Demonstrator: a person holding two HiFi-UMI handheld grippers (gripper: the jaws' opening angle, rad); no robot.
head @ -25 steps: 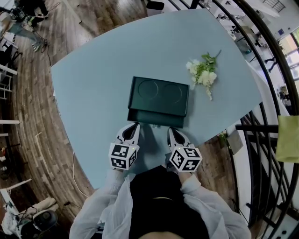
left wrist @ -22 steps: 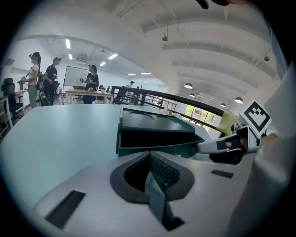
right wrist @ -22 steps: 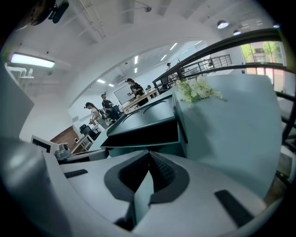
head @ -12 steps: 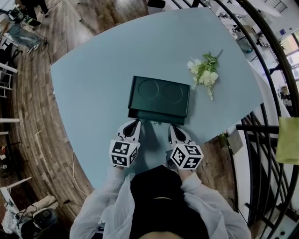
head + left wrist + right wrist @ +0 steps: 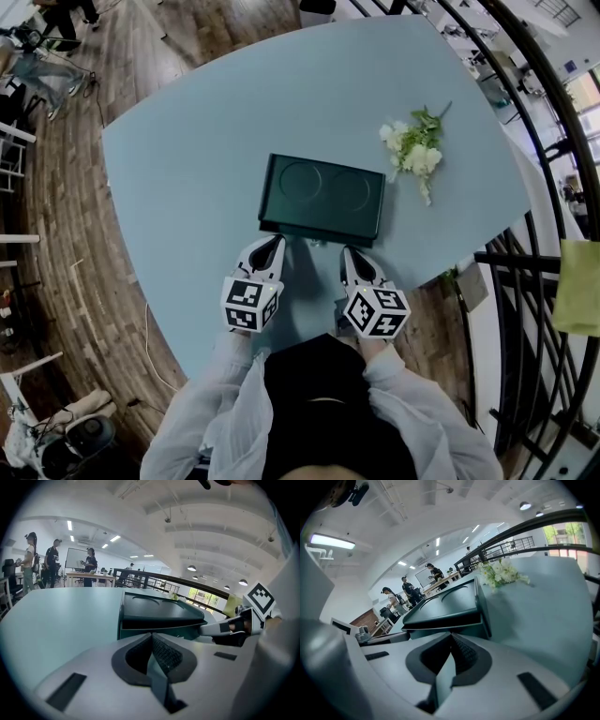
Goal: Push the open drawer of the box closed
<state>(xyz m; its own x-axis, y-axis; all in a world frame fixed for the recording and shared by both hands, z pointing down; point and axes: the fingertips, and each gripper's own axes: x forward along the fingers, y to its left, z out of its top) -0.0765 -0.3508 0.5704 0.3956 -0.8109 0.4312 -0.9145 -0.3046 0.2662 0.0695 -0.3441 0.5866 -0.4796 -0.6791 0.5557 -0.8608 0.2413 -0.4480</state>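
Observation:
A dark green flat box (image 5: 321,190) with two round dents in its lid lies mid-table. Its drawer front (image 5: 319,234) faces me and shows only as a narrow strip beyond the lid. My left gripper (image 5: 274,243) is shut and empty, its tip at the left part of the drawer front (image 5: 154,630). My right gripper (image 5: 346,251) is also shut and empty, its tip at the right part of the drawer front (image 5: 454,627). The left gripper view has the box (image 5: 157,611) right beyond the left gripper (image 5: 151,635). The right gripper view has the box (image 5: 445,603) just past the right gripper (image 5: 451,636).
A bunch of white flowers (image 5: 412,150) lies on the pale blue table (image 5: 187,169) to the right of the box. The table's near edge runs just behind the grippers. A black railing (image 5: 525,244) stands to the right. People stand far off at the back (image 5: 56,564).
The drawer has slid into the box, from well out to nearly flush. Both grippers have moved forward with it, tips staying at its front.

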